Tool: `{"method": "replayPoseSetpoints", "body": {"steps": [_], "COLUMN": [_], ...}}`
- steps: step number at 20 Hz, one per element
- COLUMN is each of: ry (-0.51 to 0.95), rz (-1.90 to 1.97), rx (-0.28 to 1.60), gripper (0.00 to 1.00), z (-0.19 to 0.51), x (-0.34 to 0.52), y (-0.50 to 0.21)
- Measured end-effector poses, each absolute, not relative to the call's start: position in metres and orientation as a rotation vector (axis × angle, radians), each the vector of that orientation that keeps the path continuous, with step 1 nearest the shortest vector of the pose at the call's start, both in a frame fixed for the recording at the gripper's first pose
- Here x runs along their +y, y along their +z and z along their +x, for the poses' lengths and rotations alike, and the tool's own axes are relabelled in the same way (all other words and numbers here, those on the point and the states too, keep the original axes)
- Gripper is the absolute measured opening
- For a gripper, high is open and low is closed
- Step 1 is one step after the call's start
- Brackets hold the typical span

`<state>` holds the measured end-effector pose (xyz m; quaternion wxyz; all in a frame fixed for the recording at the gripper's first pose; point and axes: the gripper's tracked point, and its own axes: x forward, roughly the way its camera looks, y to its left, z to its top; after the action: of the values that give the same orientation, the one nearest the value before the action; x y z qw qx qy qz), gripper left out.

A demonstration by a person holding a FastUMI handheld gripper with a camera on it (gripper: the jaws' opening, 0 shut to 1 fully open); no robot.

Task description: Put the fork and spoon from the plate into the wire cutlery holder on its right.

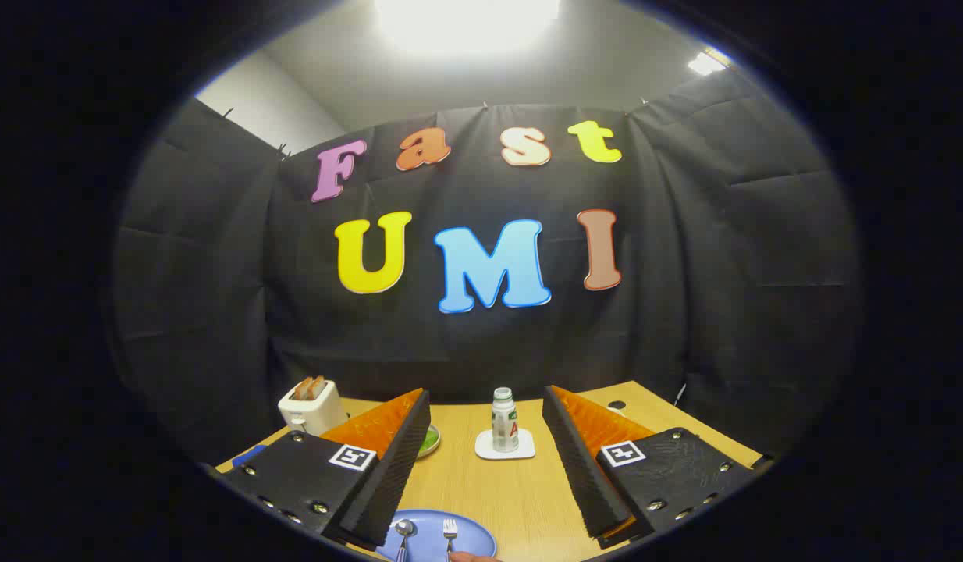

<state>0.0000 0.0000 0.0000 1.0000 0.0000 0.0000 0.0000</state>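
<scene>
my gripper hangs over the wooden worktop with its fingers spread wide and nothing between them. close under the fingers sits the blue plate, with the spoon and fork lying side by side on it. beyond the fingers a small bottle stands on a white coaster, and a toaster sits further left.

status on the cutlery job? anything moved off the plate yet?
Nothing done yet: spoon and fork both lie on the blue plate. In hand: nothing; the gripper is open above the table, fingers apart. Left: both pieces to the holder.
</scene>
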Motion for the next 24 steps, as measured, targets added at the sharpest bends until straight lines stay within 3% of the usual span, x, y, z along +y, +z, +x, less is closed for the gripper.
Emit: {"method": "replayPoseSetpoints", "body": {"steps": [9,12,13,17,20,24], "ry": [0.012,-0.037,-0.029,-0.02,0.056,0.181], "rz": [-0.07,-0.025,0.003,-0.108,-0.241,-0.32], "rx": [-0.009,0.021,0.018,0.062,0.141,0.254], "gripper": [0.89,0.07,0.07,0.82,0.89,0.89], "z": [0.002,0.002,0.007,0.007,-0.007,-0.031], "x": [-0.009,-0.026,-0.029,-0.032,-0.014,0.014], "y": [0.007,0.005,0.005,-0.016,-0.043,-0.084]}}
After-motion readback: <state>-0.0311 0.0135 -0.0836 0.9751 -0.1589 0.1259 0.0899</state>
